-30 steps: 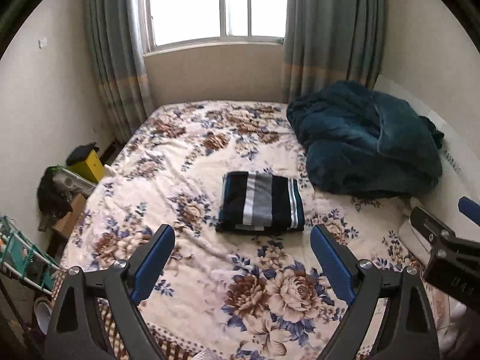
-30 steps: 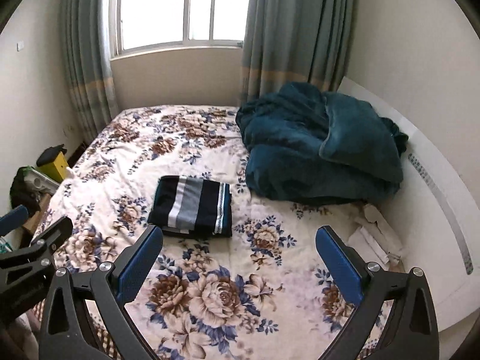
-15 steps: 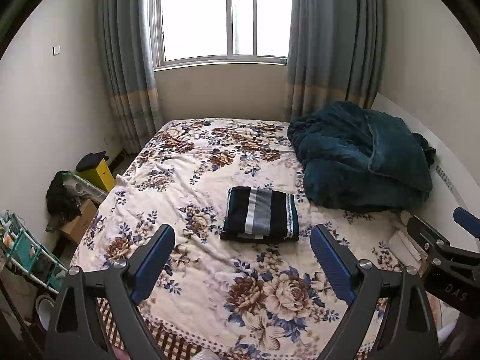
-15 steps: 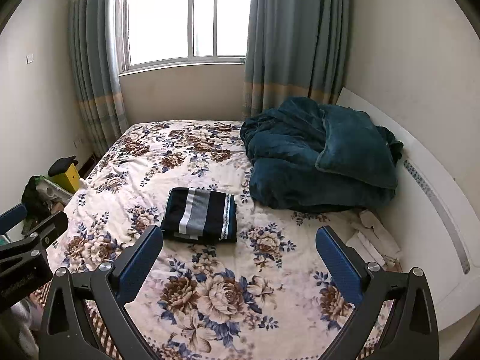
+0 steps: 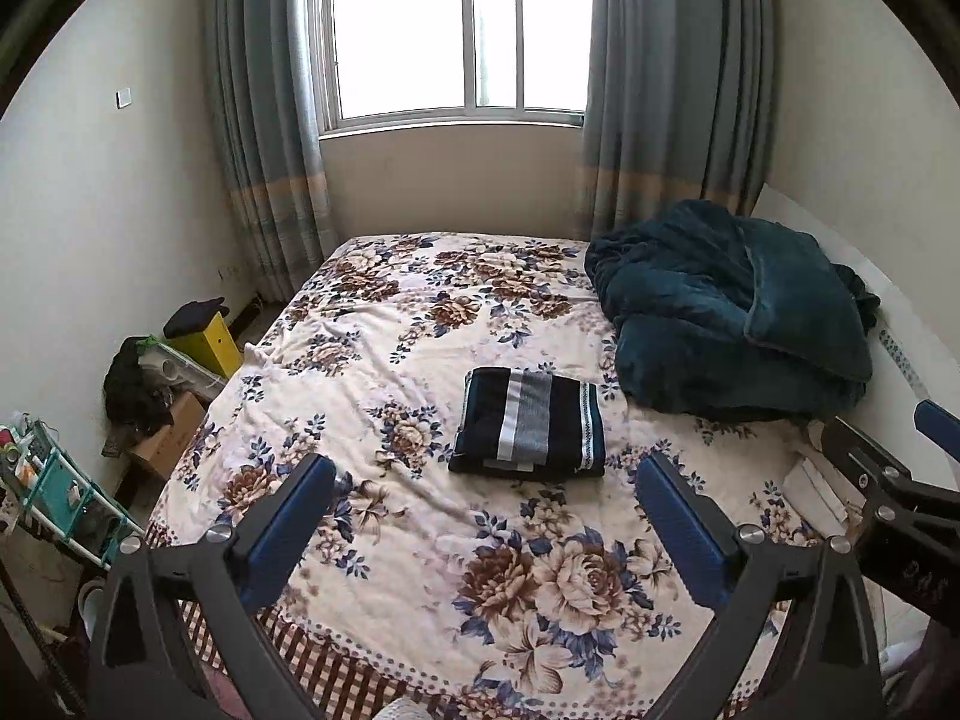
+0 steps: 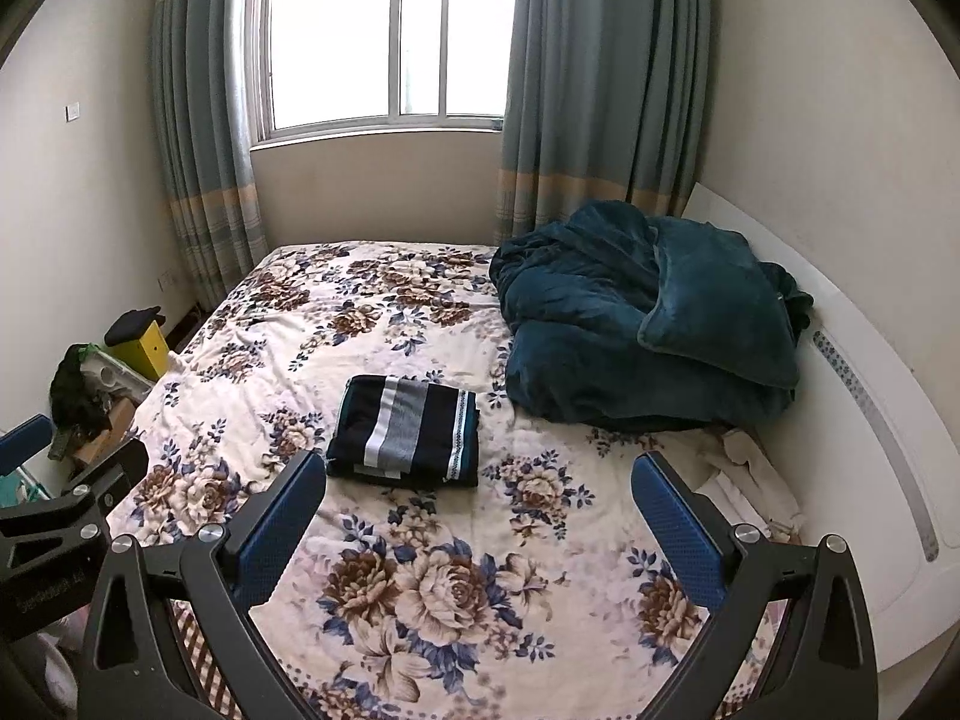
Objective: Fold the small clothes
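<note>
Garment [image 5: 528, 423] folded on bedspread [image 5: 420, 540] | gripper lettering unreadable | both grippers empty

Folded garment [image 5: 528, 427]: navy with white and grey stripes, teal-and-white edge band. Bedspread [image 5: 420, 528]: cream, brown and blue floral print. Blanket [image 5: 732, 324]: dark teal. Curtains [image 5: 264, 120]: grey-blue, with a beige band. Box [image 5: 207, 343]: yellow. Gripper pads [image 5: 282, 528]: blue on black frames.

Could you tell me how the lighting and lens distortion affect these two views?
Left wrist view: the window is blown out white, walls bow outward, corners vignette black. Right wrist view: same glare and barrel warp, yet the folded striped garment stays sharp and evenly lit.
</note>
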